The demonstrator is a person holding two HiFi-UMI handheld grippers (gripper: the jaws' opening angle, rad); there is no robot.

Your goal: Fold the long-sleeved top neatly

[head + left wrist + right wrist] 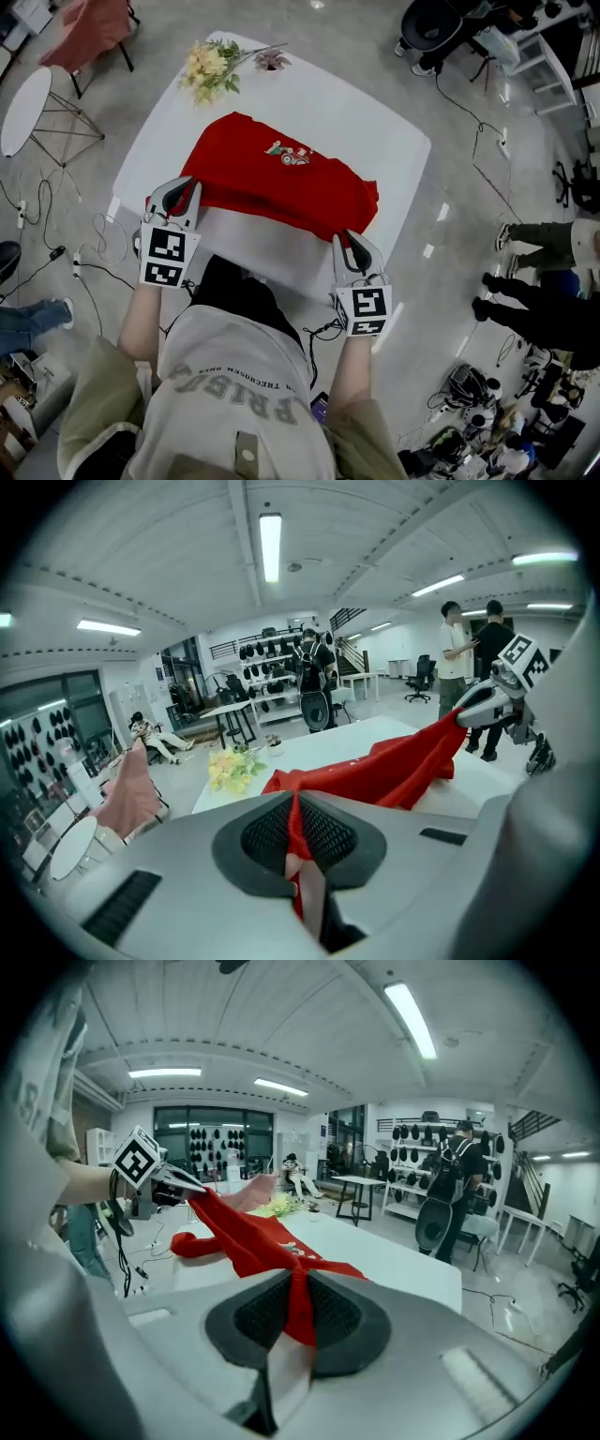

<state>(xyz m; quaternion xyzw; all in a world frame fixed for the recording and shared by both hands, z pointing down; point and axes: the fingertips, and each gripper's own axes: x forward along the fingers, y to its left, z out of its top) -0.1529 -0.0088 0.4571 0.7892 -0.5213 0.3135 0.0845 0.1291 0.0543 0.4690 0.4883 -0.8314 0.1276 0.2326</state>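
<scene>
long-sleeved top [281, 183], red with a small printed motif on its chest, lies spread across the middle of the white table [375, 131], and only its near edge is raised off the table's surface. your left gripper [180, 195] stands over the table's near left side with its jaws closed tight on a corner of that edge; in the left gripper view a thin red fold is pressed between the dark meshed pads [267, 836]. your right gripper [352, 242] stands over the table's near right side, likewise clamped on the other corner, with a strip of red cloth pinched between its pads [253, 1321]. from each clamp the fabric slopes down toward the table top, and the edge hangs between the two grippers just above the table's near side. a bunch of pale yellow flowers [211, 70] lies at the table's far left corner, well apart from the top. both of your forearms reach in from the table's near side.
</scene>
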